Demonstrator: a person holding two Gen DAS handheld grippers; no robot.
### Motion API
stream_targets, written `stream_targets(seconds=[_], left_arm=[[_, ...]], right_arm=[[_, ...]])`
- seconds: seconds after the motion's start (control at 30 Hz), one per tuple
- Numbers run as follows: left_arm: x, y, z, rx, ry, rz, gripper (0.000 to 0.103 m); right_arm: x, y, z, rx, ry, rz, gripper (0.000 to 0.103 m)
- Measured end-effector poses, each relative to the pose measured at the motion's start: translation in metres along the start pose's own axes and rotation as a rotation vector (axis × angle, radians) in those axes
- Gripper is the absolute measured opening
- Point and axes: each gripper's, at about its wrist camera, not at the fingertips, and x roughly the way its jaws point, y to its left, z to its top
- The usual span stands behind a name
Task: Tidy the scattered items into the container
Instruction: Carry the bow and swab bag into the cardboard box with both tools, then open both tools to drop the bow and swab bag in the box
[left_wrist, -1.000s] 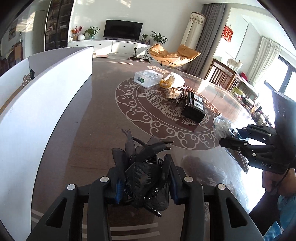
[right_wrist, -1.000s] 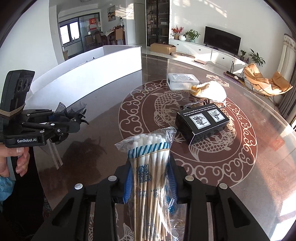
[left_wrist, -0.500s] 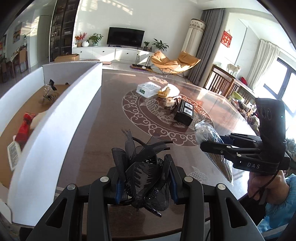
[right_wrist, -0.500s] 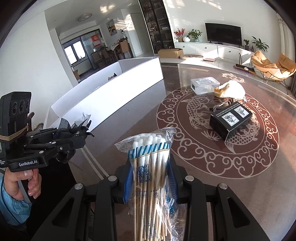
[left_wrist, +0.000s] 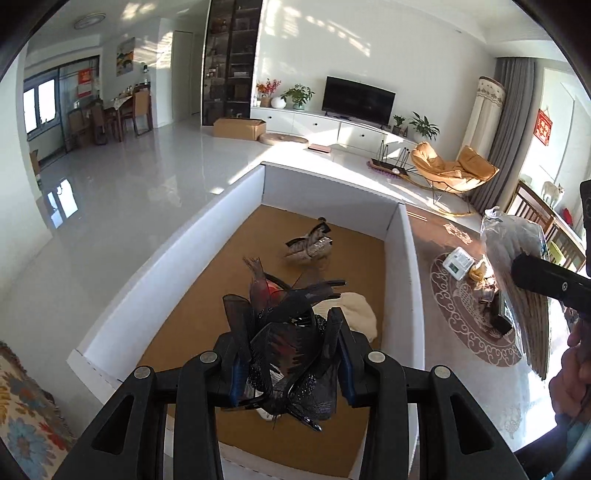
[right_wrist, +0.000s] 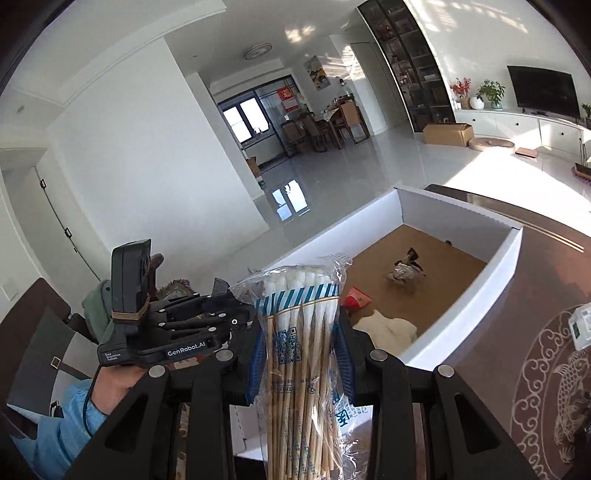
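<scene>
The left hand-held gripper (left_wrist: 288, 363) is clamped on one spiky black gauzy hair clip (left_wrist: 284, 332) above the white cardboard box (left_wrist: 400, 266). The right hand-held gripper (right_wrist: 301, 356) squeezes one crinkly plastic bag of wooden cotton swabs (right_wrist: 301, 332). On the box's brown floor lie a silvery clip (left_wrist: 310, 248), a cream cloth (left_wrist: 360, 314) and a red packet (right_wrist: 357, 298).

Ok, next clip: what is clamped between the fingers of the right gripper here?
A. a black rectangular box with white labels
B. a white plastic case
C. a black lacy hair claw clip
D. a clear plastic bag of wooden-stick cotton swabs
D: in the right wrist view, the right gripper is shut on the clear plastic bag of wooden-stick cotton swabs, its blue pads pressing both sides of the bundle.
</scene>
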Motion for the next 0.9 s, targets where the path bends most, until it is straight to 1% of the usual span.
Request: stream_targets(seconds=[0.07, 0.13, 0.17, 0.23, 0.27, 0.3, 0.33, 0.37, 0.4, 0.47, 0.5, 0.6, 0.67, 0.8, 0.87, 0.9], left_arm=[[0.018, 0.017, 0.004, -0.030, 0.034, 0.026, 0.039], [0.037, 0.029, 0.003, -0.049, 0.083, 0.052, 0.039], [0.046, 0.032, 0.001, -0.053, 0.114, 0.068, 0.040], [0.063, 0.031, -0.005, -0.046, 0.183, 0.100, 0.044], [0.069, 0.030, -0.008, -0.037, 0.204, 0.114, 0.058], [0.072, 0.030, -0.011, -0.029, 0.209, 0.142, 0.069], [0.073, 0.029, -0.014, -0.023, 0.208, 0.166, 0.074], [0.075, 0.030, -0.017, -0.025, 0.207, 0.174, 0.081], [0.077, 0.033, -0.020, -0.038, 0.209, 0.163, 0.083], [0.078, 0.036, -0.025, -0.064, 0.214, 0.137, 0.083], [0.078, 0.034, -0.027, -0.062, 0.216, 0.137, 0.083], [0.075, 0.024, -0.029, -0.017, 0.200, 0.171, 0.083], [0.073, 0.018, -0.031, -0.004, 0.192, 0.180, 0.084], [0.067, 0.011, -0.033, -0.006, 0.169, 0.187, 0.084], [0.065, 0.005, -0.035, -0.002, 0.170, 0.178, 0.084], [0.065, 0.002, -0.037, 0.003, 0.171, 0.174, 0.084]], right_arm=[[0.044, 0.000, 0.005, 0.053, 0.052, 0.023, 0.034], [0.086, -0.004, 0.000, 0.103, 0.120, 0.024, 0.035], [0.103, -0.006, -0.005, 0.120, 0.156, 0.005, 0.037], [0.131, -0.011, -0.021, 0.120, 0.237, -0.041, 0.043], [0.140, -0.011, -0.027, 0.106, 0.267, -0.053, 0.064], [0.143, -0.012, -0.033, 0.084, 0.278, -0.080, 0.072], [0.145, -0.013, -0.038, 0.064, 0.281, -0.093, 0.073], [0.147, -0.015, -0.041, 0.056, 0.289, -0.092, 0.073], [0.146, -0.016, -0.044, 0.038, 0.291, -0.088, 0.073], [0.144, -0.013, -0.048, -0.012, 0.304, -0.116, 0.073], [0.145, -0.012, -0.050, -0.034, 0.315, -0.134, 0.073], [0.149, -0.007, -0.055, -0.104, 0.345, -0.191, 0.073], [0.150, -0.001, -0.061, -0.171, 0.356, -0.221, 0.073], [0.152, 0.012, -0.086, -0.397, 0.402, -0.281, 0.073], [0.151, 0.016, -0.100, -0.520, 0.424, -0.293, 0.073], [0.149, 0.015, -0.105, -0.560, 0.430, -0.293, 0.073]])
